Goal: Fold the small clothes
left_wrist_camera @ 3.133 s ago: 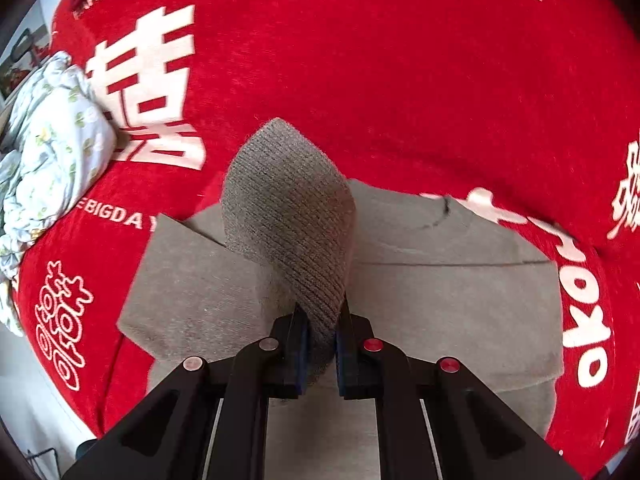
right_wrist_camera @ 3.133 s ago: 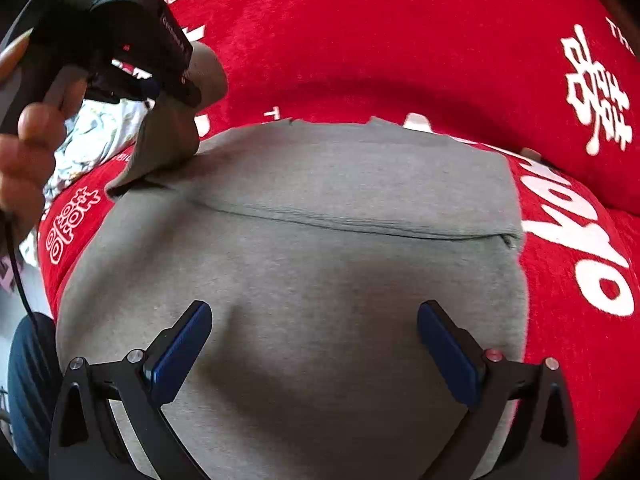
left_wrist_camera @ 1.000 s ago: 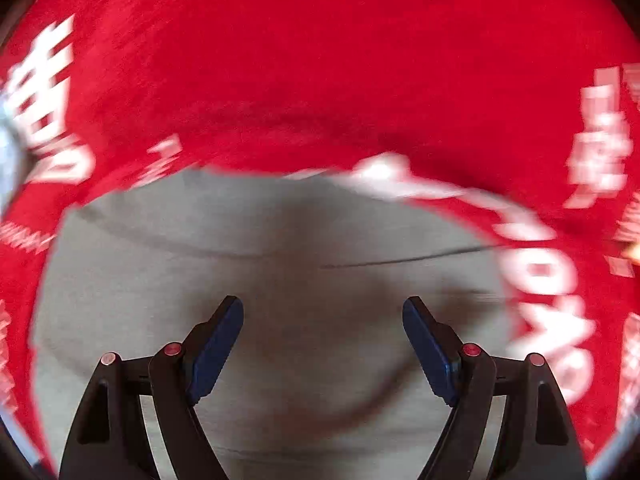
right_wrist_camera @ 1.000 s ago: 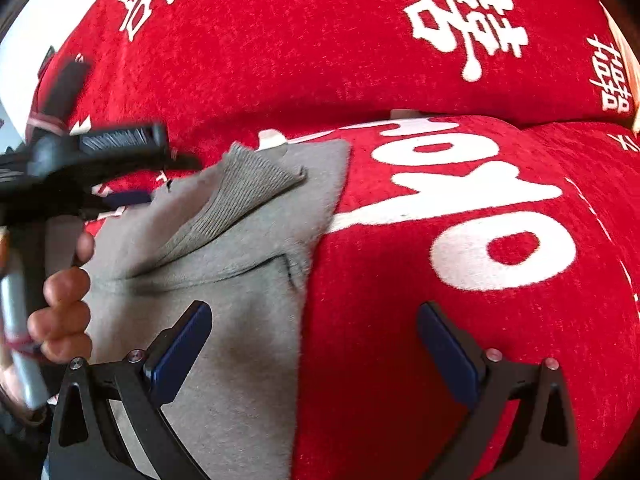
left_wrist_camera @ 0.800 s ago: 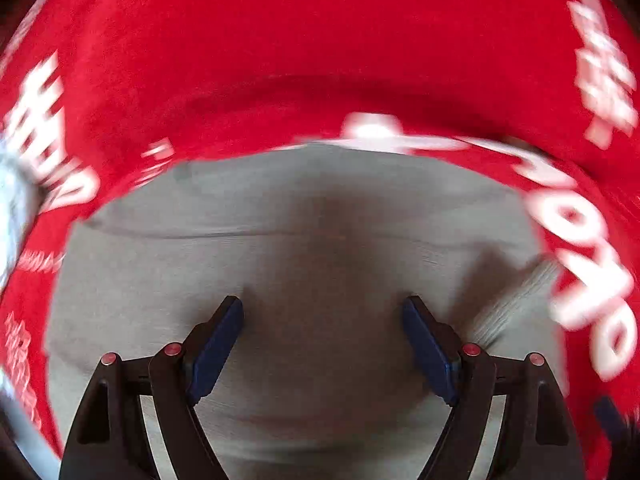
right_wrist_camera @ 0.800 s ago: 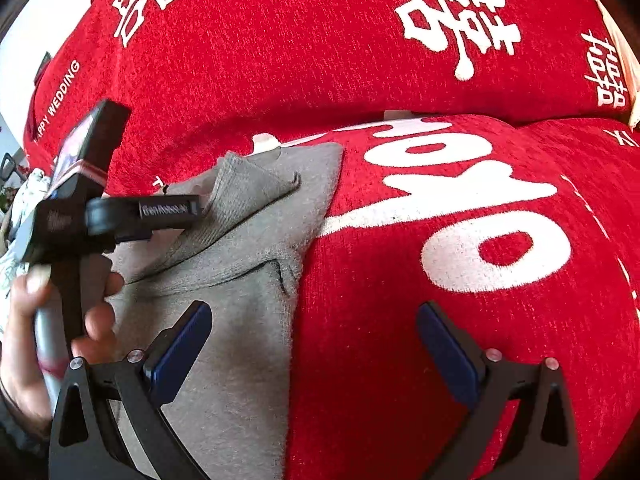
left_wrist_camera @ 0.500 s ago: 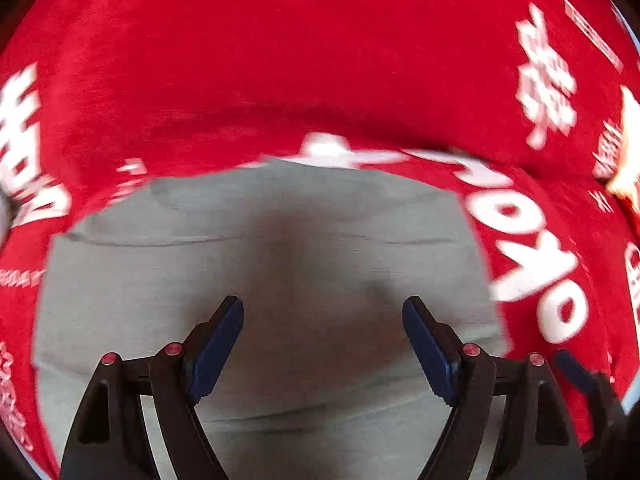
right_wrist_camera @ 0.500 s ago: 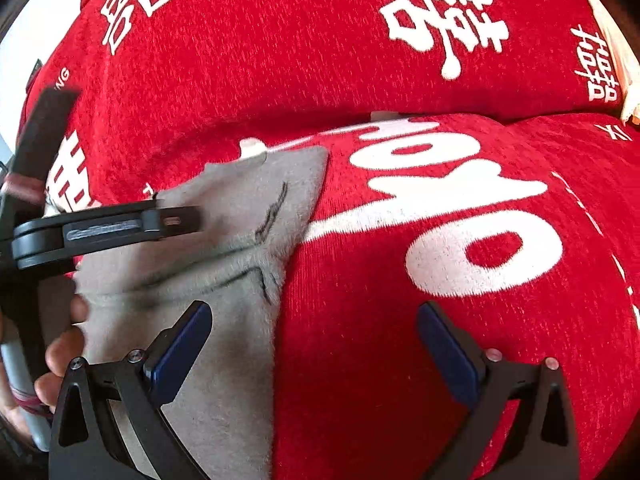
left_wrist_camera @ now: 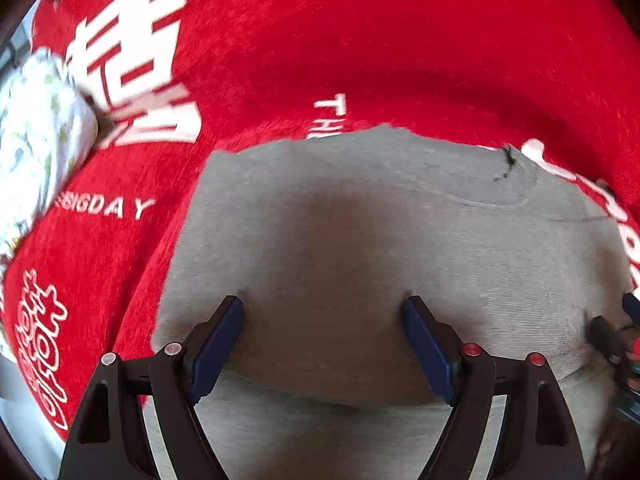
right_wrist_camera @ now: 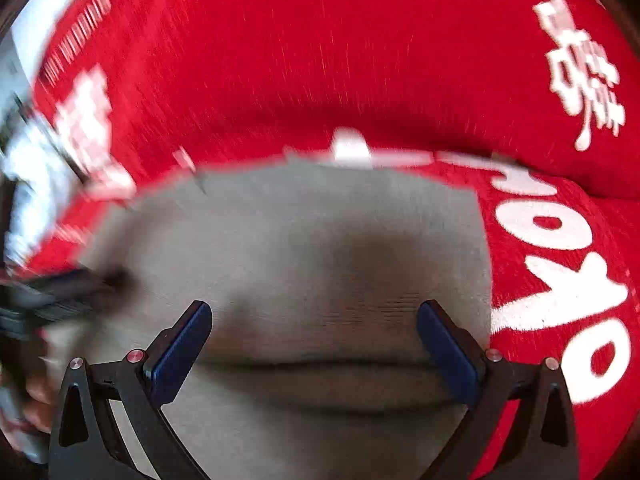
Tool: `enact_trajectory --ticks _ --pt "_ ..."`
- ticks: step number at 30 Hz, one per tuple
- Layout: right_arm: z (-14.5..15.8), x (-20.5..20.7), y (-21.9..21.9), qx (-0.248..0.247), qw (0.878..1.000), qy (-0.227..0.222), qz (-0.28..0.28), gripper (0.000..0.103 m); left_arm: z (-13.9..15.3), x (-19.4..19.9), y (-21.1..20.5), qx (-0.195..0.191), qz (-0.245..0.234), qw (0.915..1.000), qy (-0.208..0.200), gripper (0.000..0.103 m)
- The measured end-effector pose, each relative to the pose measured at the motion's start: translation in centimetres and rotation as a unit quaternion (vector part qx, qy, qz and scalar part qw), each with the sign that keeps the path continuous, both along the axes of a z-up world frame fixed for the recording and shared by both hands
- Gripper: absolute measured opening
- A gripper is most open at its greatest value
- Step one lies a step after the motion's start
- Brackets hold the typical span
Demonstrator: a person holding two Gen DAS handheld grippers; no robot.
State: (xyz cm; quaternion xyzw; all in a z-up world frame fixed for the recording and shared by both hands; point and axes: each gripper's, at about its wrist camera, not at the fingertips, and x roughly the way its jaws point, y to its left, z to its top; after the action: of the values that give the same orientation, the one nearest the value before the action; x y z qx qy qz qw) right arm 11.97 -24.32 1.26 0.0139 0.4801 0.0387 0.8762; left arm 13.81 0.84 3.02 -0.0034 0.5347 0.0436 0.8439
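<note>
A: From the left wrist camera, why does the grey knitted sweater (left_wrist_camera: 380, 248) lie like that?

B: It is spread flat on the red plush blanket with white lettering (left_wrist_camera: 360, 48), sides turned in to a tidy block; I judge it is laid out for the next fold. A crumpled white floral cloth (left_wrist_camera: 36, 132) sits apart at the far left, probably waiting.

A: And the left gripper (left_wrist_camera: 322, 344)?

B: It stands wide, blue pads spread well apart over the near part of the sweater, nothing between them. Whether the tips touch the knit I cannot tell.

A: Now the right wrist camera.

B: It is blurred. The same sweater (right_wrist_camera: 304, 240) fills the middle, its right edge against the blanket (right_wrist_camera: 320, 60). The right gripper (right_wrist_camera: 314, 340) is also spread wide and empty, above a soft crease near the hem. The left gripper shows smeared at the left edge, a hand (right_wrist_camera: 38, 396) below it.

A: So both are poised at the near edge?

B: That is my guess.
</note>
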Motion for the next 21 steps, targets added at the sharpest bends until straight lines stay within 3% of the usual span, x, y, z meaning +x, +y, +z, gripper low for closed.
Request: enact_trajectory --ticks 2,3,6,9,12,14,17,21 --pt "0.5 -0.7 -0.8 -0.048 0.998 0.005 -0.045 0.102 0.5 -0.4 1.2 0.005 0.011 0.9999 -0.004 0.083" --pt "0.9 -1.0 -1.2 -0.05 0.997 0.001 -0.061 0.102 0.8 -0.8 1.5 0.009 0.011 0.9999 -0.01 0.083" --pt "2.6 -3.9 -0.9 0.002 0.998 -0.028 -0.061 0.102 1.0 -2.4 1.0 -0.012 -0.021 0.9995 -0.019 0.083" --pt "1.7 -6.2 1.8 0.042 0.999 -0.009 -0.017 0.102 1.1 -5.2 -1.0 -0.009 -0.066 0.9972 -0.034 0.083" --pt "-0.2 -7.9 4.2 0.004 1.0 0.012 -0.01 0.102 -0.3 -7.6 -1.6 0.001 -0.087 0.9959 -0.024 0.084" --pt "-0.3 -10.1 5.8 -0.051 0.998 -0.025 0.001 0.102 -0.3 -9.7 -1.1 -0.003 -0.086 0.9953 -0.045 0.086" --pt "-0.3 -12.7 5.9 -0.033 0.999 -0.031 -0.017 0.102 -0.1 -12.1 -0.3 -0.016 -0.09 0.9945 -0.051 0.087" --pt "-0.4 -16.1 5.9 -0.047 0.997 -0.053 -0.023 0.102 0.1 -15.5 -0.1 -0.005 -0.107 0.9918 -0.07 0.087"
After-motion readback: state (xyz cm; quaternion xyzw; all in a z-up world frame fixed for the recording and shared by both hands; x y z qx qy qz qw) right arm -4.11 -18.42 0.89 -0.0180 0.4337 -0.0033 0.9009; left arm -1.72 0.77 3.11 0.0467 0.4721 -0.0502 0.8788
